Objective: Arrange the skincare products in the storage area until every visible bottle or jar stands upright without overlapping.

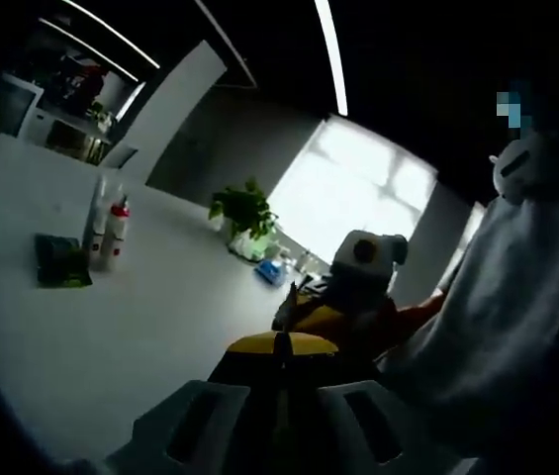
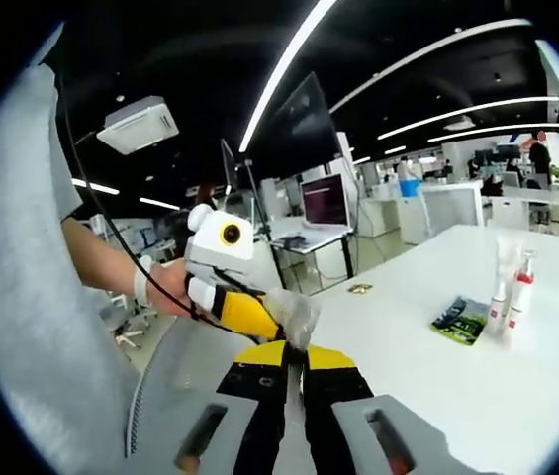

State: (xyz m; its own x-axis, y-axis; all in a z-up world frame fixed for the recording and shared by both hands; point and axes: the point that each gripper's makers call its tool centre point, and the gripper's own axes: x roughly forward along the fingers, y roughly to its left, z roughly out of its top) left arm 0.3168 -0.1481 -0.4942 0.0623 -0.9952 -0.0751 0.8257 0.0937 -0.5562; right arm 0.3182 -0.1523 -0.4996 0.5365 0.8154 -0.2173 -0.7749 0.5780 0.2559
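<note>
Two bottles [image 2: 512, 287] stand upright beside a green packet [image 2: 460, 320]

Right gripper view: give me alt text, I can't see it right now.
The right gripper, jaws closed and holding nothing, hovers above the near edge of a white table. Two upright bottles stand beside a flat green packet at far right. The left gripper is just ahead.

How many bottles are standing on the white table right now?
2. A clear-capped bottle and a red-capped bottle stand upright side by side on the white table, beside a flat green packet. More may be hidden outside the views.
</note>
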